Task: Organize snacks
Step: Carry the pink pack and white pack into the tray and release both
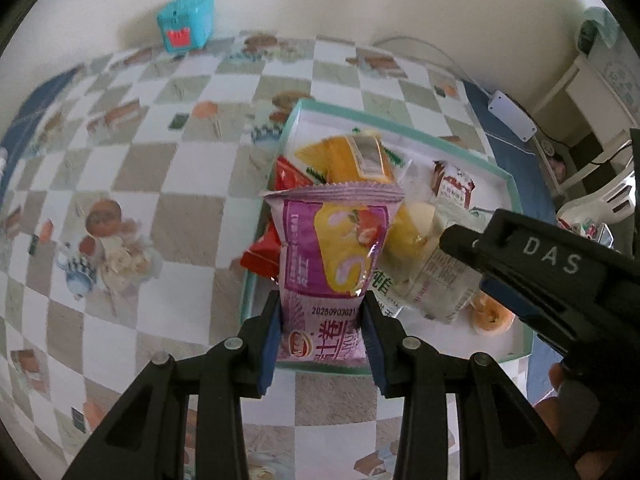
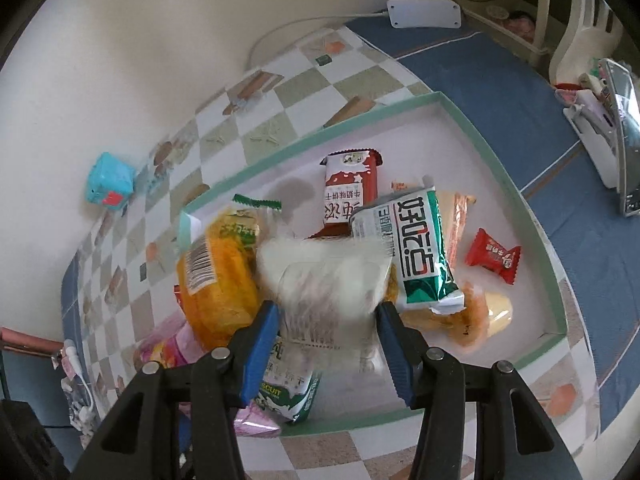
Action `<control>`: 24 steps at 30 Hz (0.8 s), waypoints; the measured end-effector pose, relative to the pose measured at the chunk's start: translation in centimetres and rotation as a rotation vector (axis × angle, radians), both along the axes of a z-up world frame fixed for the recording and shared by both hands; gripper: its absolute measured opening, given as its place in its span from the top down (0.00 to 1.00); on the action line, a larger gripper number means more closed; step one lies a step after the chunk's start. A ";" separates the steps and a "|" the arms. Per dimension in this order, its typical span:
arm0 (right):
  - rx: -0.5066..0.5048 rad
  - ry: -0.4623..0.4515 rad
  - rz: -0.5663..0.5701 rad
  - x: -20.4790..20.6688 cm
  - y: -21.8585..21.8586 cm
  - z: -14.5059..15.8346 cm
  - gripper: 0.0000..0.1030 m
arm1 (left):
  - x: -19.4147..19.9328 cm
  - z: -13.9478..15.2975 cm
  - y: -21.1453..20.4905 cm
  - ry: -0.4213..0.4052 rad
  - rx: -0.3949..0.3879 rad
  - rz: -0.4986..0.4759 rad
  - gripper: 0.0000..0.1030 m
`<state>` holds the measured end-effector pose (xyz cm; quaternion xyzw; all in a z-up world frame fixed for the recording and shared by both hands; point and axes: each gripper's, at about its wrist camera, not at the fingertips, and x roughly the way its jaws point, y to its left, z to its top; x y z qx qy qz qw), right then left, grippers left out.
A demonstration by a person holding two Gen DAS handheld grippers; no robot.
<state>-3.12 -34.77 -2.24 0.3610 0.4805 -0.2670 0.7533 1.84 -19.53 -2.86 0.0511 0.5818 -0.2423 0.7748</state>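
My left gripper (image 1: pixel 322 312) is shut on a purple cake-roll packet (image 1: pixel 332 256) and holds it over the near left part of the green-rimmed white tray (image 1: pixel 508 184). My right gripper (image 2: pixel 326 316) hangs over the same tray (image 2: pixel 532 216). A blurred clear white packet (image 2: pixel 328 276) sits between its blue pads; I cannot tell whether they grip it. The tray holds an orange packet (image 2: pixel 218 280), a green-white packet (image 2: pixel 420 248), a brown-white packet (image 2: pixel 348 188), a red candy (image 2: pixel 494 258) and small cakes (image 2: pixel 476 320). The right gripper's body (image 1: pixel 560 276) shows in the left wrist view.
The tray lies on a checkered tablecloth (image 1: pixel 160 168). A blue toy box (image 1: pixel 186 24) stands by the wall at the far edge. A white power strip (image 2: pixel 424 12) lies on the blue cloth (image 2: pixel 520 120) at the right. A chair (image 2: pixel 580 40) stands beyond.
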 end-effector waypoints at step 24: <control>-0.071 0.019 -0.036 -0.5 -0.1 1.3 0.41 | 0.5 -0.1 -1.0 -0.019 -0.026 -0.050 0.45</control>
